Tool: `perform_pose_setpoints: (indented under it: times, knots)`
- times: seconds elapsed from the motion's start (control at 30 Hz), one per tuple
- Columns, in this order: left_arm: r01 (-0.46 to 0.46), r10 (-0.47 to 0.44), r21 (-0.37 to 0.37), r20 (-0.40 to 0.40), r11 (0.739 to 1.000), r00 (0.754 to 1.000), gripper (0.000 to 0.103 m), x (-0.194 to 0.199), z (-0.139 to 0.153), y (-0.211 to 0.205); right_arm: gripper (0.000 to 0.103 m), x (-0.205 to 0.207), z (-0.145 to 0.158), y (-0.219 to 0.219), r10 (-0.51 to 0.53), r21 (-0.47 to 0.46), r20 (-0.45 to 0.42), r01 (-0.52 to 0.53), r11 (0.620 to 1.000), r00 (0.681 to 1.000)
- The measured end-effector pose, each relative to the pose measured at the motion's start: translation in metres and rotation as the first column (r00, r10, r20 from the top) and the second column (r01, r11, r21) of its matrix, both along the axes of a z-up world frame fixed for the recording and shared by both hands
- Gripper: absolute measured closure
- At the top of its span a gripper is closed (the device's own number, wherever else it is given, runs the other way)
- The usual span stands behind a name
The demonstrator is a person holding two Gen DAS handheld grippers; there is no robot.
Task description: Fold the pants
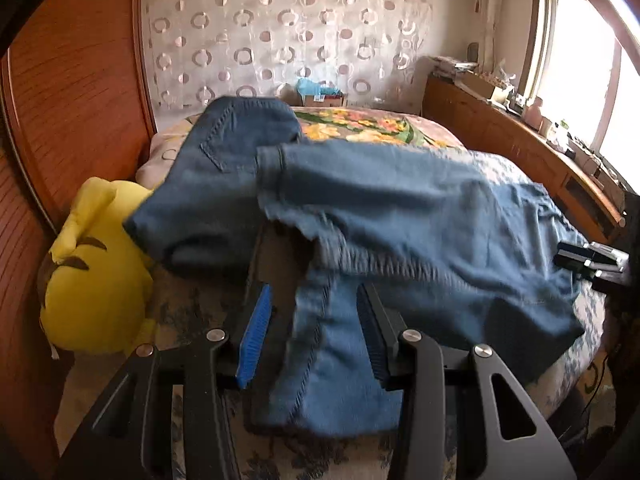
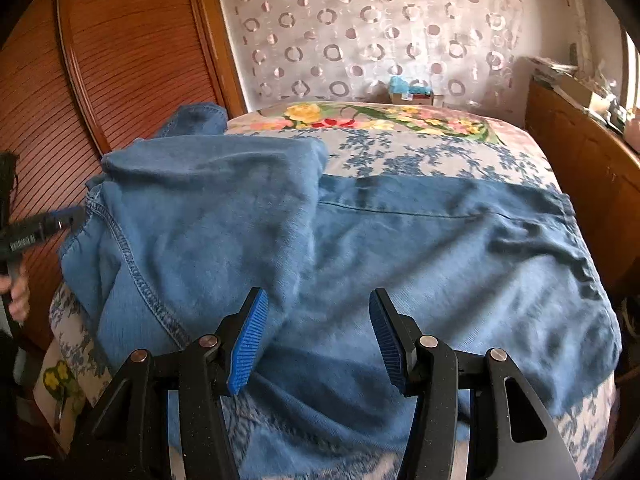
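Blue denim pants (image 1: 400,208) lie across the bed, partly folded over themselves. In the left wrist view a pant end with a stitched seam (image 1: 316,344) lies between the fingers of my left gripper (image 1: 316,304), whose jaws stand apart. My right gripper (image 2: 318,312) is open just above the pants (image 2: 400,248), with cloth below and between its blue pads (image 2: 250,344). The right gripper also shows at the right edge of the left wrist view (image 1: 588,258). The left gripper shows at the left edge of the right wrist view (image 2: 60,220), at the pants' edge.
The bed (image 2: 420,148) has a floral cover. A yellow plush toy (image 1: 92,272) lies at its left edge beside a wooden slatted door (image 1: 80,80). A wooden cabinet with clutter (image 1: 520,128) runs along the right under a window. A patterned curtain (image 2: 380,28) hangs behind.
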State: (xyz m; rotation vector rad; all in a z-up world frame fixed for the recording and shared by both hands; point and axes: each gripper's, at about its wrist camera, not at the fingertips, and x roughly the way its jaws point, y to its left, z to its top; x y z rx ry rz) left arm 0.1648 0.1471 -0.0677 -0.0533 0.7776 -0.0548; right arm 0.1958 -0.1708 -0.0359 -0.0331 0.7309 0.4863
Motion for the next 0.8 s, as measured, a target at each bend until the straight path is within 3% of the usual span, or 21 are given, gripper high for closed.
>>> perform_pose_setpoints:
  times: [0.07,0.1,0.17,0.4,0.8]
  knots:
    - [0.012,-0.013,0.026,0.016,1.0,1.0,0.075,-0.006,-0.003,-0.005,0.048,-0.005,0.001,-0.006,-0.012,0.01,0.005,0.012,1.0,1.0]
    - [0.01,-0.011,0.039,0.015,0.999,1.0,0.094,-0.008,-0.003,-0.007,0.048,-0.008,0.002,-0.007,-0.016,0.011,0.007,0.016,1.0,1.0]
    - [0.015,-0.016,0.03,0.037,0.999,0.999,0.1,-0.014,0.004,-0.007,0.048,-0.012,0.003,-0.012,-0.029,0.013,0.012,0.029,1.0,1.0]
    - [-0.023,0.02,0.036,0.083,0.999,0.996,0.101,-0.045,0.029,0.009,0.048,-0.022,0.002,-0.037,-0.082,0.023,0.008,0.082,0.996,0.997]
    - [-0.043,0.041,0.026,0.076,0.999,0.996,0.101,-0.064,0.027,0.015,0.048,-0.028,-0.004,-0.081,-0.182,0.029,-0.01,0.182,0.983,0.983]
